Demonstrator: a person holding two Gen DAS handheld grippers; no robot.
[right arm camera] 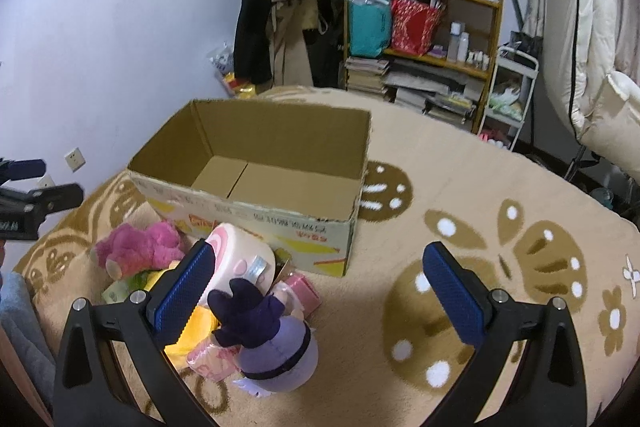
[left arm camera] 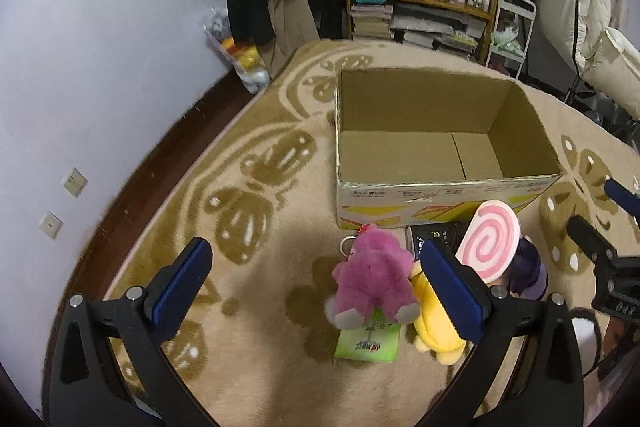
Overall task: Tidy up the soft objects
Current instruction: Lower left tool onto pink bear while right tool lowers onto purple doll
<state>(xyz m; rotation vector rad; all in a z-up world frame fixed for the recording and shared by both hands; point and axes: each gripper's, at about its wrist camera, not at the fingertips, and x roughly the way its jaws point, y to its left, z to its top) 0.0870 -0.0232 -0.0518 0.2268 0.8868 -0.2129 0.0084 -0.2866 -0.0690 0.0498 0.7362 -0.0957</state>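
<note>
Pink plush bear (left arm camera: 370,277) lying lengthwise on the carpet (left arm camera: 256,367), near side of empty cardboard box (left arm camera: 440,183), between the wide-open left tool (left arm camera: 316,291) fingers; right tool (right arm camera: 316,291) likewise wide, holding nothing.

I see the cardboard box (left arm camera: 440,155) standing on the blanket (left arm camera: 248,307). The plush bear (left arm camera: 372,279) lies just before its front wall, left of the lollipop cushion (left arm camera: 490,243) and round doll (right arm camera: 276,351).

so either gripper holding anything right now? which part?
Nothing held. Left gripper and right gripper are both open over the carpet; the pink plush lies untouched.
</note>
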